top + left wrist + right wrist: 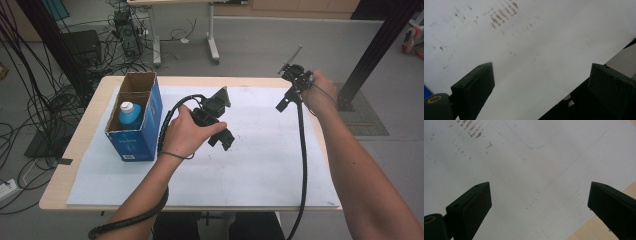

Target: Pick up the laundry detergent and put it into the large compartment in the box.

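A person works at a table (90, 117) covered by a white sheet (260, 165), a gripper in each hand. The nearest object is a bottle (131, 114) with a white cap, standing upright in the near compartment of a blue carton (150, 125) at the table's left side. The left gripper (224, 136) hovers just right of the carton, tilted down toward the sheet, jaws spread wide and empty. The right gripper (286, 100) hangs near the far right edge, wrist bent, also wide open and empty. A likely risk: reaching for the bottle at this slant could knock the carton wall or tip the bottle, and the 2 trailing cables could snag.
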`<state>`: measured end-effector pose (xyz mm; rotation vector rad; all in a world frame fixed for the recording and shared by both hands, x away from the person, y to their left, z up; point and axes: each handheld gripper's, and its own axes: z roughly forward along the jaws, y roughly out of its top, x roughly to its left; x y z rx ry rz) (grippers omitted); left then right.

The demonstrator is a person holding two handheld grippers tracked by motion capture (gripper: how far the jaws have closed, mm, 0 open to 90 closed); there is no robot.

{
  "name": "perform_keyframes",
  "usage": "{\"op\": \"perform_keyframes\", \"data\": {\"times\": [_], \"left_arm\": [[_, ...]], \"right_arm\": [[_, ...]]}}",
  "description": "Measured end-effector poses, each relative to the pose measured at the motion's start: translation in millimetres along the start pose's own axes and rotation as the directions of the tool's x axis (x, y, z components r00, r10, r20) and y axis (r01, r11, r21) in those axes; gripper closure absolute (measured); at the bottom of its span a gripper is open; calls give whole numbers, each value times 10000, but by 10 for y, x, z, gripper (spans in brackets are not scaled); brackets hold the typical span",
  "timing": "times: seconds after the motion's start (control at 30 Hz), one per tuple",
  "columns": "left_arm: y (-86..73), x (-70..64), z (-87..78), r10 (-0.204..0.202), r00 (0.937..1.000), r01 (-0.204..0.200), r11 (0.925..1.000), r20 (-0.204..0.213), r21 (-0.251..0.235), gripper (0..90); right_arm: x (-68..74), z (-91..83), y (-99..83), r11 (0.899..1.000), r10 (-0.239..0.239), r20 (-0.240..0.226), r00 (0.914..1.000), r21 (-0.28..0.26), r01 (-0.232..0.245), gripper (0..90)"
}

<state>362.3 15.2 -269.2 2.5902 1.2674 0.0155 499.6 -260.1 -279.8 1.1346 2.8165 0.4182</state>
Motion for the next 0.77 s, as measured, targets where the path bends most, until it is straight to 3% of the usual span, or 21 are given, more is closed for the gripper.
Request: {"op": "perform_keyframes", "data": {"times": [0.77], "left_arm": [[-37,0,47,-75,9999,75,10000,140,-6,74]], "right_arm": [[39,5,-4,10000,-18,-49,10000,-43,18,48]]}}
